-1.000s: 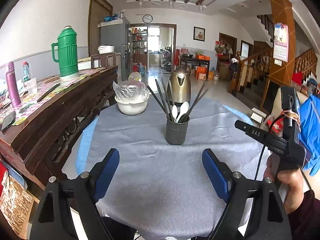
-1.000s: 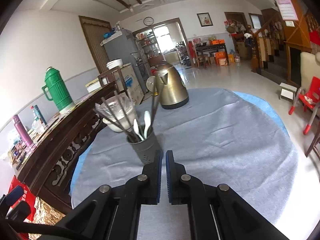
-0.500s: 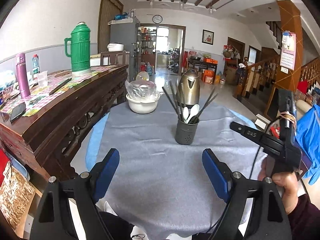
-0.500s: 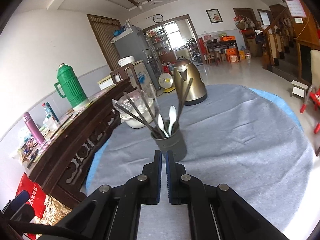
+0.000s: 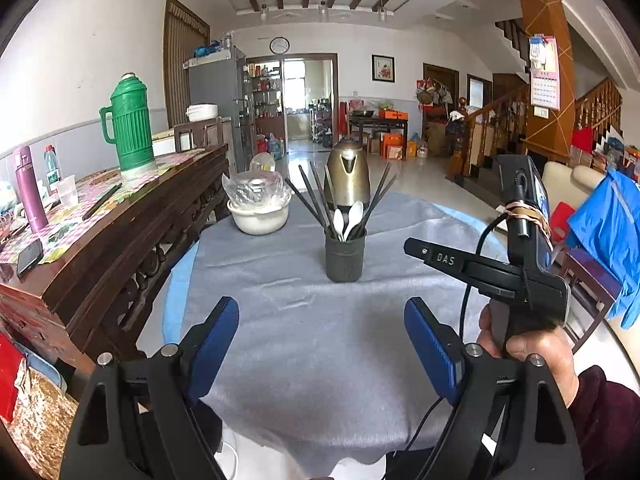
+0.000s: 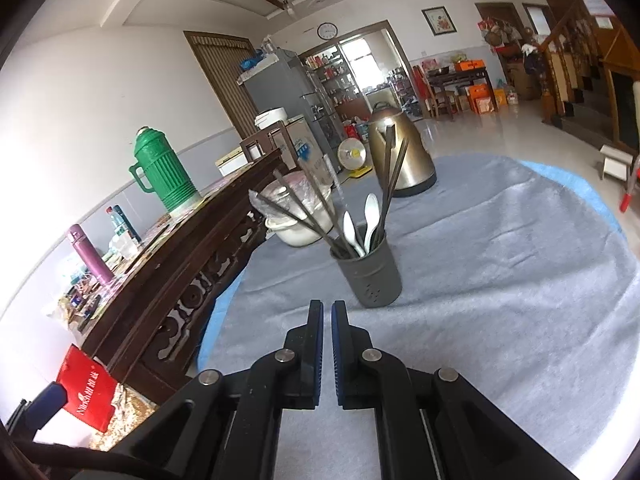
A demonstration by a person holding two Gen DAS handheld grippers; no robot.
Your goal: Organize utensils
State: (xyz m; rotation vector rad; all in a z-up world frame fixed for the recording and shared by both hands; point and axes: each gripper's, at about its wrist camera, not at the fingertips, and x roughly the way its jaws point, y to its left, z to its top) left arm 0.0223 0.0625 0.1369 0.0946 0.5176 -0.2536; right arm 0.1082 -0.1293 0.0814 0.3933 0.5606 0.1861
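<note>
A dark grey utensil holder [image 5: 345, 257] stands on the grey cloth of the round table [image 5: 320, 344]. It holds several dark chopsticks [image 5: 310, 196] and two white spoons [image 5: 352, 214]. It also shows in the right wrist view [image 6: 370, 274], with chopsticks [image 6: 304, 212] and spoons [image 6: 370, 216]. My left gripper [image 5: 320, 324] is open and empty, well short of the holder. My right gripper [image 6: 327, 320] is shut and empty, just before the holder and a little to its left; its body shows in the left wrist view [image 5: 480, 268].
A brass kettle [image 5: 347, 176] stands behind the holder. A white bowl covered with plastic [image 5: 259, 208] sits at the table's far left. A dark wooden sideboard [image 5: 100, 232] runs along the left, with a green thermos [image 5: 130, 124] and a purple bottle [image 5: 28, 190].
Both grippers have drawn back and tilted upward, so the holder sits lower in both views. The holder has shifted right in the right wrist view. Jaws unchanged.
</note>
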